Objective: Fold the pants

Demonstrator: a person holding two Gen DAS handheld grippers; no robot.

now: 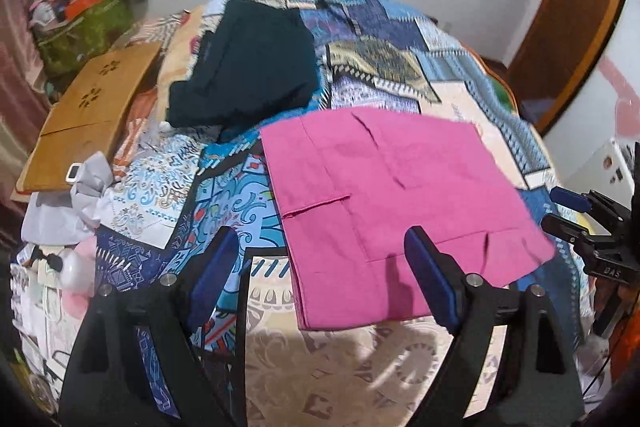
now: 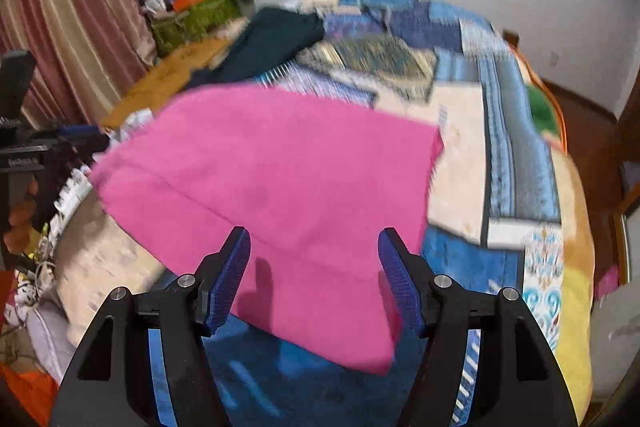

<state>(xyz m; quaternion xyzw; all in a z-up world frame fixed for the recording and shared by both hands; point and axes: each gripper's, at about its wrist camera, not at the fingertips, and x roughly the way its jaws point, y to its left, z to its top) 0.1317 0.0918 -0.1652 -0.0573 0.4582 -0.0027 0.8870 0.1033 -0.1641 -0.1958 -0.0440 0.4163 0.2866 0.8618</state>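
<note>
Pink pants (image 1: pixel 400 211) lie flat on the bed (image 1: pixel 360 359), already folded into a near-square packet, layered edges showing along its near and left sides. Dark folded garment (image 1: pixel 248 67) sits behind it, apart by a strip of patchwork cover.

Left tool (image 1: pixel 320 267): jaws wide, nothing between them, hovering above the packet's near left corner. Right tool (image 2: pixel 314 267): jaws moderately wide, empty, above the near right part of the pants; no pad touches cloth. Right-wrist view is blurred.

Handling judgement: thin, light, limp cloth; no stiffness, so an edge lifted at one point will sag and the layers may slide apart. Best hold would be a pinch through all layers at two corners of one side, one tool each.

Room: open bed cover to the right and near side. Left is crowded: wooden board (image 1: pixel 92 115), crumpled white cloth (image 1: pixel 68 203). Bed edge lies close on the right.
</note>
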